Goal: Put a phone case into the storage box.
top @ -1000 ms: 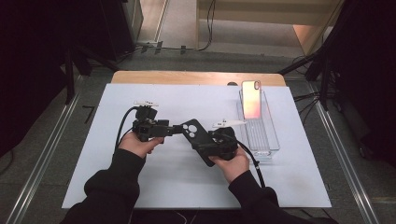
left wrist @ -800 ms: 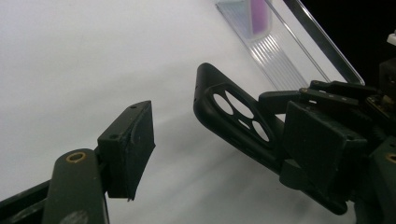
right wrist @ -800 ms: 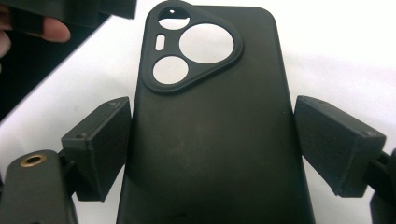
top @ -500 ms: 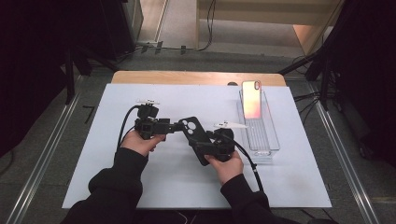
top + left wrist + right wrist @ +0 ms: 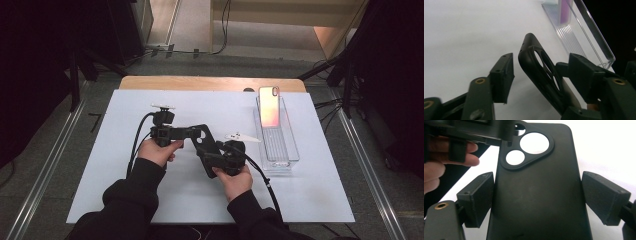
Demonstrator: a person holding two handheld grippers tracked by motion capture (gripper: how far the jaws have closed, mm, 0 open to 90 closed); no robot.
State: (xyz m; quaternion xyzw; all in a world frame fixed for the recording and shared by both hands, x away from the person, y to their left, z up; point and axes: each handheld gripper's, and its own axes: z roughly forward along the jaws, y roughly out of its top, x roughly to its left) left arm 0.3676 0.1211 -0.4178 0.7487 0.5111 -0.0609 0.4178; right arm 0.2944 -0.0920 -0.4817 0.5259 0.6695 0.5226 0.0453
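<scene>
**Black phone case held between 2 grippers above the white surface**

The black phone case [image 5: 206, 150] is off the white surface [image 5: 120, 200], at mid-table, tilted, with its camera cut-out end pointing away from the person and toward the left gripper.

Right gripper [image 5: 537, 197]: the case lies lengthwise between its 2 jaws. In the right gripper view the left jaw sits against the case's long edge; the right jaw shows a thin sliver of white between pad and case, so whether it presses cannot be told. The case does not rest on the surface, and this gripper carries it.

Left gripper [image 5: 541, 67]: its jaws have just been closing and stand apart on either side of the case's camera end. In the left gripper view a clear gap lies between the nearer pad and the case's rim; the far jaw stands close behind the case, contact not discernible. The jaws are not clamped.

A clear plastic tray [image 5: 292, 152] sits on the surface to the right, well apart from the case. A phone [image 5: 269, 107] with a pink-orange back leans upright at the tray's far end.
</scene>
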